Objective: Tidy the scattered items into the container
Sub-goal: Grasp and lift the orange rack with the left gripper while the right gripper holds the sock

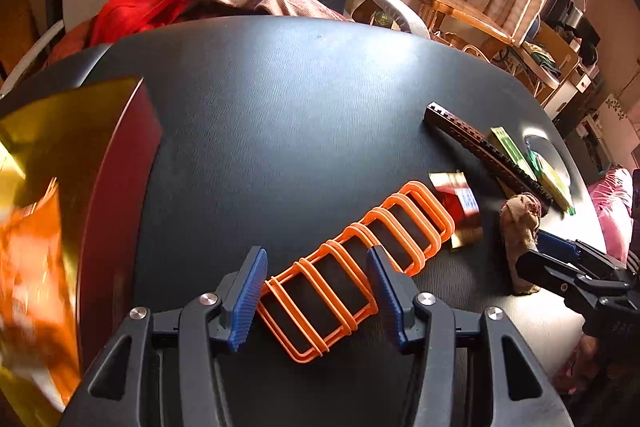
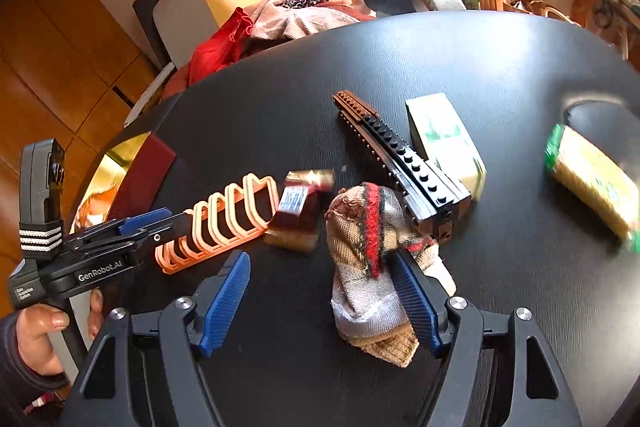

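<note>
Early going: the box (image 1: 80, 131) at nine o'clock on the tabletop (image 1: 280, 107) holds something orange, too blurred to name. Left gripper (image 1: 316, 301) is spread astride the rack (image 1: 360, 259); right gripper (image 2: 320, 301) spread around the sock (image 2: 368, 259). Brick strip (image 2: 400, 155), sachet (image 2: 300, 207), packets wait.
</note>
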A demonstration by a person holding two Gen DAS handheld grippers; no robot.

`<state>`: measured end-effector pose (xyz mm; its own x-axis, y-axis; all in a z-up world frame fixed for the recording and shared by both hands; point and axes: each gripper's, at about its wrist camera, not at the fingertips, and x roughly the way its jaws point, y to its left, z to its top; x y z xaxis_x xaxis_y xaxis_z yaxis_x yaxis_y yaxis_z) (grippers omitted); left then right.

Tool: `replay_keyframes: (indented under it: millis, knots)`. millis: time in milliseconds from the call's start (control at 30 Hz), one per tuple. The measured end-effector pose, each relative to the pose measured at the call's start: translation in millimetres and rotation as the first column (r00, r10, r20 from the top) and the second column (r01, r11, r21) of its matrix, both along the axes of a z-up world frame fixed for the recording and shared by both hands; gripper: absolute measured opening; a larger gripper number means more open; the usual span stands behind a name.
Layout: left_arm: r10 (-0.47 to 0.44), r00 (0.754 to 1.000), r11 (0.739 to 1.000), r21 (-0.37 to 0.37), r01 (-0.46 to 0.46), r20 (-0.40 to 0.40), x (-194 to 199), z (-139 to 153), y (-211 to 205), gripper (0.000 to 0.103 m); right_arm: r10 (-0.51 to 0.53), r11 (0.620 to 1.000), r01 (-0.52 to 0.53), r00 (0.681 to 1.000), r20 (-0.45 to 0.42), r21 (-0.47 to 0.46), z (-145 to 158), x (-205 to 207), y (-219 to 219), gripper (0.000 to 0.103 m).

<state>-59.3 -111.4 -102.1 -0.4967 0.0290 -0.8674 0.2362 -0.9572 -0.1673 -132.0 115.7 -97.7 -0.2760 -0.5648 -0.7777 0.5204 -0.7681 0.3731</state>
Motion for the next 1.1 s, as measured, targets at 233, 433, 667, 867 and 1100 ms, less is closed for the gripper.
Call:
replay_keyframes:
  millis: [233,433,667,867,1100]
  knots:
    - [-0.002,1.0,0.998,0.056,0.001,0.016,42,2,3,0.053,0.014,0.999,-0.012,0.999,0.042,-0.039,11,47,22,0.081]
    - [-0.086,0.995,0.996,0.014,0.087,-0.054,67,22,14,0.06,-0.087,0.996,0.086,0.994,-0.069,-0.023,30,68,44,0.081]
    - [-0.229,0.973,0.971,-0.075,0.226,-0.038,46,29,23,0.062,-0.175,0.981,0.18,0.981,-0.079,0.066,15,58,32,0.08]
    - [-0.381,0.924,0.918,-0.101,0.383,0.033,29,17,40,0.062,-0.205,0.974,0.211,0.975,-0.087,0.078,13,57,39,0.08]
    - [-0.449,0.887,0.886,-0.072,0.457,0.107,8,-5,41,0.062,-0.219,0.972,0.225,0.972,-0.084,0.069,9,56,40,0.08]
